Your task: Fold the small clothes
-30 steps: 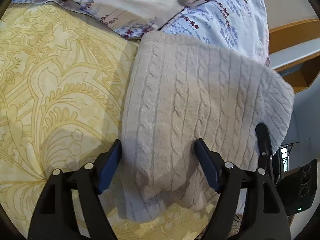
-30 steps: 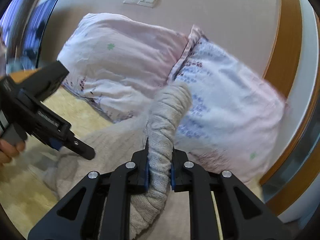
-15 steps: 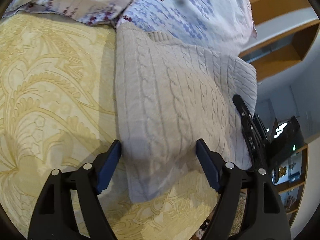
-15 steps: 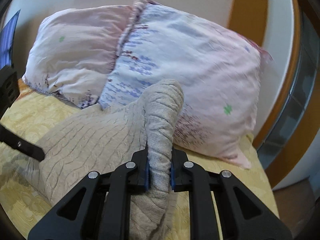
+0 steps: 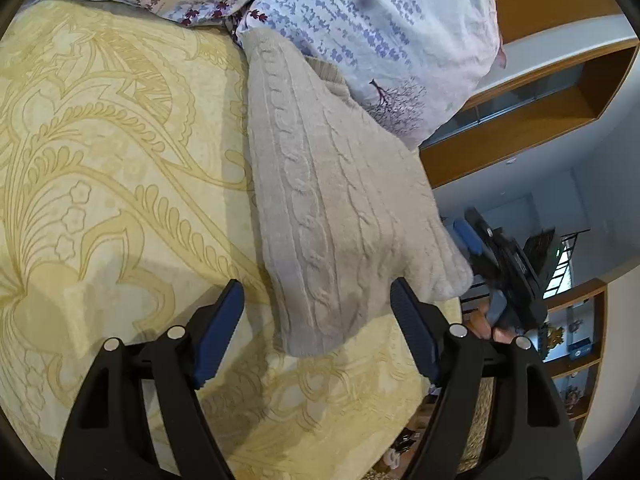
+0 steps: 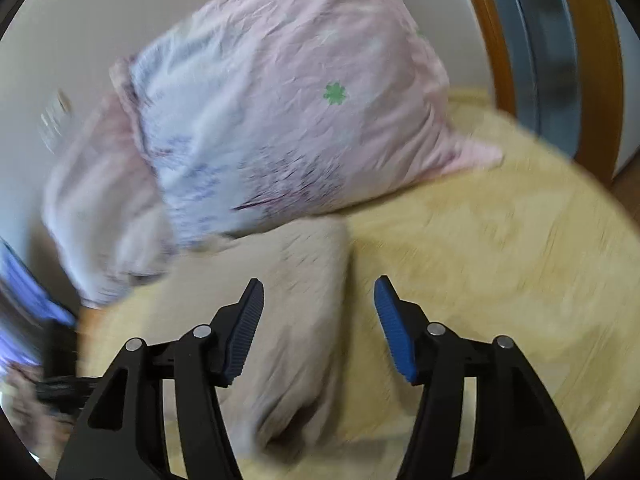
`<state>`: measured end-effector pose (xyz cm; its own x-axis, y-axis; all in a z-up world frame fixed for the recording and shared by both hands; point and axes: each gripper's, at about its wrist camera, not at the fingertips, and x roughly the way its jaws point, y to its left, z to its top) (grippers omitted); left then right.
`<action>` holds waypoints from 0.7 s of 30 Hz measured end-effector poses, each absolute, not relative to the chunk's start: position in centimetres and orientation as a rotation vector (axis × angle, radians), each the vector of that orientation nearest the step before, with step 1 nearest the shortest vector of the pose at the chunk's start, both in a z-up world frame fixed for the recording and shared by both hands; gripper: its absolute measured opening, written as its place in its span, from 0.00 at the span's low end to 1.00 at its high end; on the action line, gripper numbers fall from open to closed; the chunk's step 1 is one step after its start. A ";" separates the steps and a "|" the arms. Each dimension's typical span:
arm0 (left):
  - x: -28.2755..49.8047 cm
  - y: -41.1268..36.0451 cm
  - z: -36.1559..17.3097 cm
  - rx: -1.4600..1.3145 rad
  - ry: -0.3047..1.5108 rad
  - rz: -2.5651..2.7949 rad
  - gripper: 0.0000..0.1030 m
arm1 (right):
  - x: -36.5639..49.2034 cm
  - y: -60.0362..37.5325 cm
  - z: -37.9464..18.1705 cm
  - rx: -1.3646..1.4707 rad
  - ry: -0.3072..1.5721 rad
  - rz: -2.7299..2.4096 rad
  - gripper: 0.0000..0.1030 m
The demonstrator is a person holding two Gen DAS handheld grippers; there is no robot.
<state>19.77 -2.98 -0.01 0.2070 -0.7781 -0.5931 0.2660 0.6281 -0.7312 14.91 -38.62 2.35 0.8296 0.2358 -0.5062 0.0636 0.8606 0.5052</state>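
Nearest in my left view, the left gripper [image 5: 316, 320] stands wide with nothing pressed between its pads. My right gripper [image 6: 318, 320] is opening, the sweater [image 5: 340, 208] lying loose below its pads. The sweater runs up centre frame across the yellow bedspread [image 5: 112, 168] to the pillow [image 5: 372, 28] at upper right.

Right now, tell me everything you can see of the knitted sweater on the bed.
The sweater is cream cable-knit wool, folded into a long strip lying flat on the yellow patterned bedspread. Its far end, with a ribbed edge, touches the floral pillow. Its near end lies between the left claw's open pads. The right claw is opening, pads clear of it.
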 end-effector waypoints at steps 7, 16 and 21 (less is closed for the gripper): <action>19.0 -3.7 0.0 -0.526 1.162 -0.769 0.68 | 12.0 -37.4 1.0 0.596 0.660 0.172 0.58; 18.8 -3.8 -1.3 -0.554 1.194 -0.772 0.22 | 11.8 -34.4 0.6 0.429 0.669 0.172 0.13; 18.3 -2.8 -0.9 -0.569 1.149 -0.804 0.14 | 10.0 -34.4 2.3 0.422 0.582 0.196 0.11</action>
